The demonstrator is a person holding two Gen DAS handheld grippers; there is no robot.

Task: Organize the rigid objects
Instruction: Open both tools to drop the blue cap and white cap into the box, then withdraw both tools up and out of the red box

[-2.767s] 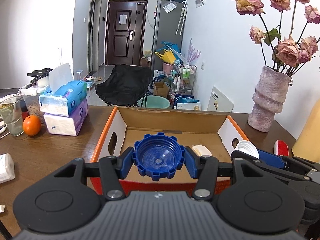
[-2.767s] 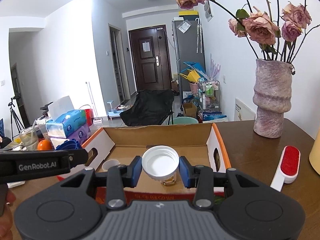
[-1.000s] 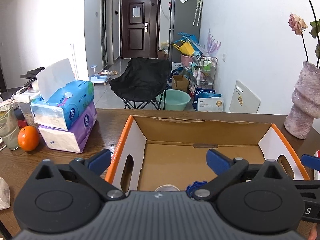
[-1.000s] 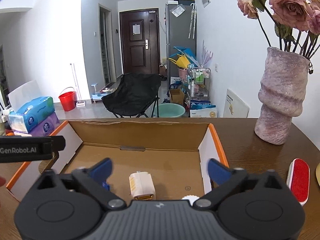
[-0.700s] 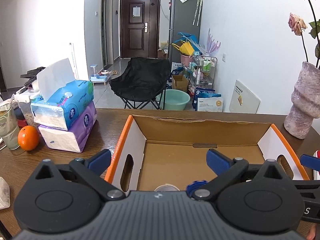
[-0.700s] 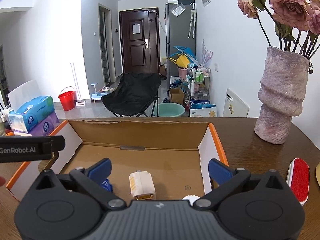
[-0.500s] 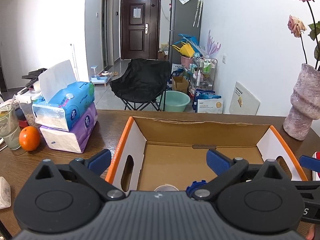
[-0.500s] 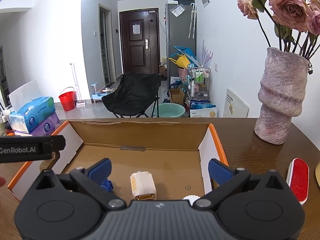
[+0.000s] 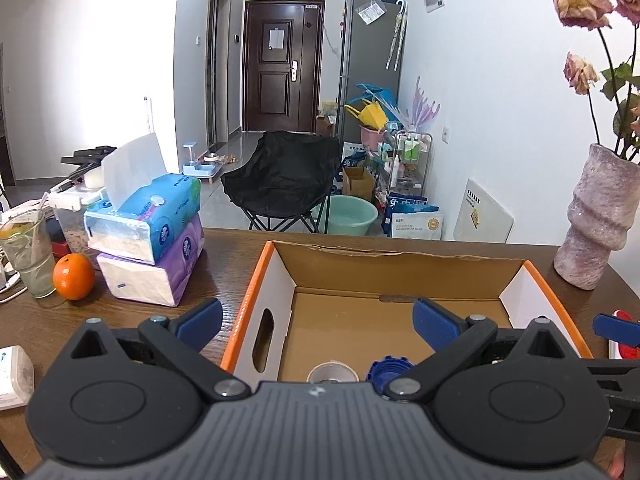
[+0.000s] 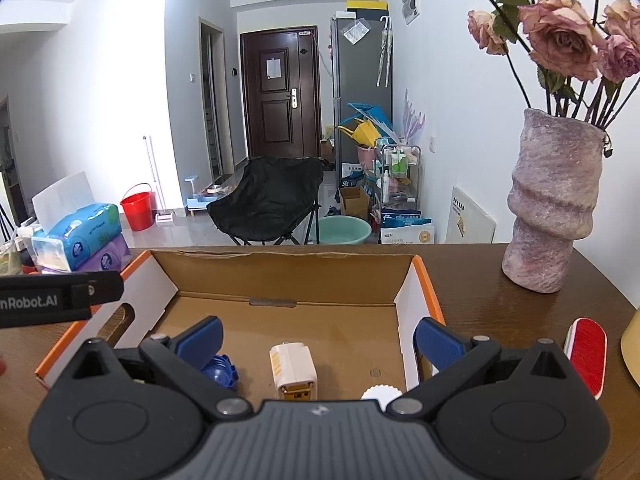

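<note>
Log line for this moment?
left gripper: open, empty | right gripper: open, empty | blue cap, white cap: in box

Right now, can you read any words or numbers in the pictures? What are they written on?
"nRobot.AI" on the black side of the left hand-held gripper; its first letters are cut off by the picture's edge.
Print on the blue tissue pack: too small to read.
Print on the purple tissue pack: too blurred to read.
Paper on the dark door: too small to read.
</note>
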